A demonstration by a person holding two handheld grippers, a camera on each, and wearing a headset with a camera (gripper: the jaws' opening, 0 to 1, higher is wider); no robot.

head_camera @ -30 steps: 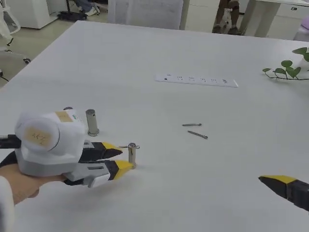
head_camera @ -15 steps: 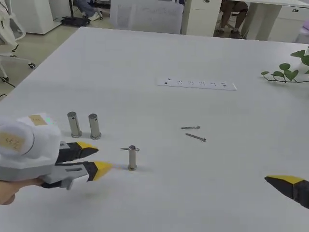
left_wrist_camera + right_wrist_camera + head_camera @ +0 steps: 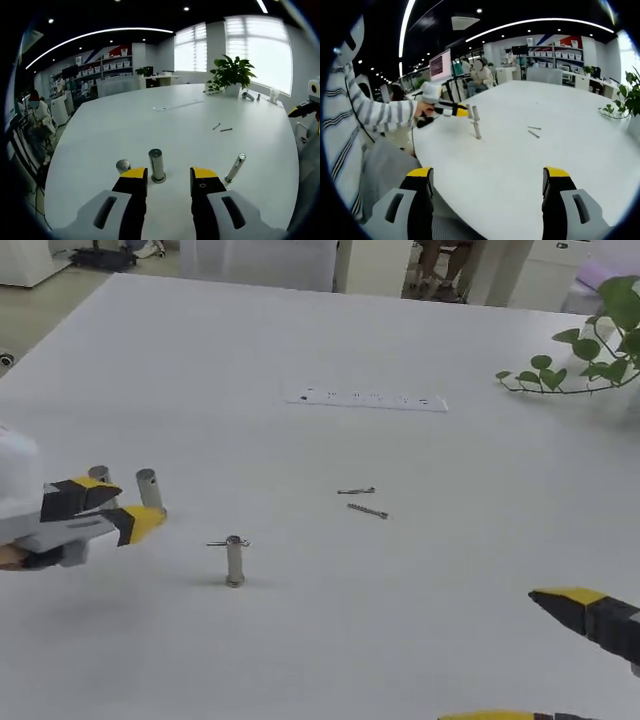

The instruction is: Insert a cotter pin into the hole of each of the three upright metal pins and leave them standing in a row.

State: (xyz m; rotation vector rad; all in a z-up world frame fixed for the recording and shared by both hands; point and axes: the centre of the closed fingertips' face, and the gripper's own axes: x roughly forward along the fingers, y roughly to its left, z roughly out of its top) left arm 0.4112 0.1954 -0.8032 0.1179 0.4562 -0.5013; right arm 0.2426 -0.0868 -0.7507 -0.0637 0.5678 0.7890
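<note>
1. Over the last second the left gripper (image 3: 140,505) had been drawn back to the left from the fitted metal pin (image 3: 235,562). That pin had been left standing alone on the white table (image 3: 330,640).
2. The left gripper's jaws were held a moderate way apart, and nothing was gripped between them. In the left gripper view a bare metal pin (image 3: 156,165) was seen upright just beyond the gap. A second bare pin (image 3: 123,165) stood just left of it, partly hidden by a jaw. Whether either was touched could not be told.
3. The right gripper (image 3: 487,175) was held wide open and empty over the near right part of the table, well apart from every pin.
4. A cotter pin (image 3: 228,543) was seen passed crosswise through the top of the fitted metal pin.
5. A loose cotter pin (image 3: 356,491) and a second loose cotter pin (image 3: 368,511) were lying just beside each other, to the right of the fitted metal pin and farther back.
6. A white power strip (image 3: 365,399) was laid flat farther back still, and a leafy plant (image 3: 590,350) was seen at the far right.
7. An office with bright windows (image 3: 257,50) and stocked shelves (image 3: 107,65) was seen around the table. A striped sleeve (image 3: 375,112) was seen behind the left gripper in the right gripper view.
</note>
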